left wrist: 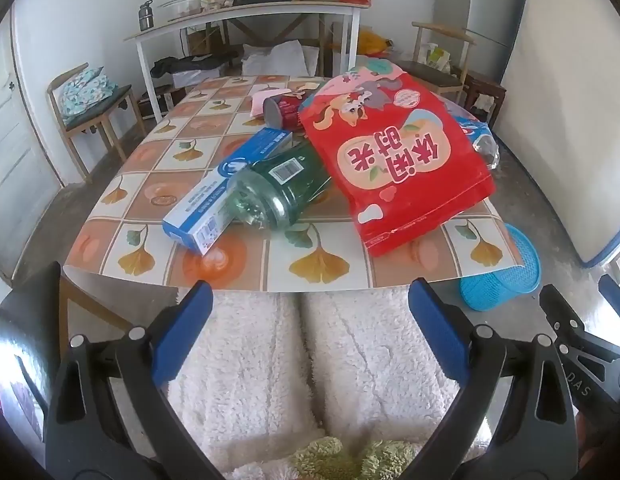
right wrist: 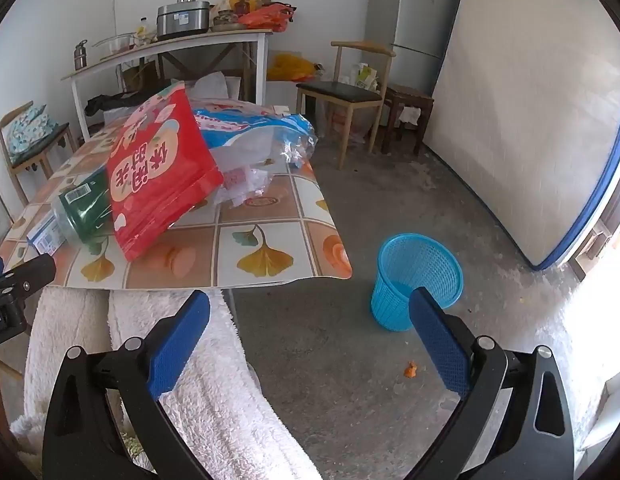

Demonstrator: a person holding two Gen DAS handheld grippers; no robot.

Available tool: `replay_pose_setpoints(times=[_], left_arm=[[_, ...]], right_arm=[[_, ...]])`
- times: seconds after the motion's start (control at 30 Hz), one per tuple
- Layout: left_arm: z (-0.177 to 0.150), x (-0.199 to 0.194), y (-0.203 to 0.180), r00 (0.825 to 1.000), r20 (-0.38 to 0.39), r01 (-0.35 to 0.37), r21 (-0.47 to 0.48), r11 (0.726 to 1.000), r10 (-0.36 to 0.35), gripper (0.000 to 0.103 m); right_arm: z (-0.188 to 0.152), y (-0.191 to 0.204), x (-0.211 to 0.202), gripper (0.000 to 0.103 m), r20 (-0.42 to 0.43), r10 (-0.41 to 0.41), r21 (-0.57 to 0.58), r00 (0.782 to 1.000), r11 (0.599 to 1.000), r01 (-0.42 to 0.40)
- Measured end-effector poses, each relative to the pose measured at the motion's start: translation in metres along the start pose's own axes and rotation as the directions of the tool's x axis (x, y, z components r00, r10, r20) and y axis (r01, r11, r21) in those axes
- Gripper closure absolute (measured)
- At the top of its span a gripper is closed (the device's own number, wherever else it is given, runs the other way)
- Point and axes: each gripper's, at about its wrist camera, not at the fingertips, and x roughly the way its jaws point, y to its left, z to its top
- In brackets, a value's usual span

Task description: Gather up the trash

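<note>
Bare concrete floor (right wrist: 390, 184) surrounds the table (left wrist: 310, 264), whose cloth is printed with ginkgo leaves. On the floor, just off the table's corner, stands a blue mesh basket (right wrist: 416, 280); we see nothing lying in it. On the table the trash sits in a loose heap: a red snack bag (left wrist: 394, 156) leans over a green plastic bottle (left wrist: 282, 188) lying on its side, with a blue-and-white toothpaste box (left wrist: 226, 192) touching the bottle. Behind them lies a dark red can (left wrist: 282, 110) on its side.

We hold the left tool (left wrist: 310, 328) with its blue pads (left wrist: 182, 332) spread wide and nothing between them, low before the table's near edge, above our lap in white fleece (left wrist: 310, 360); the heap lies ahead of it, well apart. The right tool (right wrist: 310, 332) is likewise wide and empty, over the floor beside the table's corner, with the basket just beyond its right pad (right wrist: 438, 340).

Only the right wrist view shows the basket's inside and a blue-and-clear plastic wrapper (right wrist: 262, 136) behind the red bag. Only the left wrist view shows the can.
</note>
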Motion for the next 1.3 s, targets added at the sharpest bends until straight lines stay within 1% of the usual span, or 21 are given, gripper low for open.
replay_pose_setpoints(times=[0.3,0.33,0.43,1.3], left_arm=[[-0.0019,-0.004,0.0016,1.0,-0.003,0.005,-0.001,1.0,-0.005,0.009],[-0.0034,0.0025,0.0066,1.0,-0.009,-0.001,-0.003,1.0,0.001,0.009],[-0.0054,0.0024,0.0091,1.0,-0.011,0.0,-0.002,1.0,0.0,0.009],[-0.0033,0.0038,0.007,1.0,-0.024,-0.004,-0.004,1.0,0.004,0.009]], right_arm=[[0.0022,0.0045,-0.0025,0.006,-0.002,0.006,-0.003,1.0,1.0,-0.006],[0.0021,0.0046,-0.0029,0.006,-0.002,0.007,-0.003,1.0,1.0,-0.007],[0.002,0.0035,-0.0008,0.006,-0.005,0.01,-0.004,1.0,1.0,-0.01],[0.0008,0.0064,-0.0017,0.006,-0.001,0.013,-0.013,1.0,1.0,-0.013]])
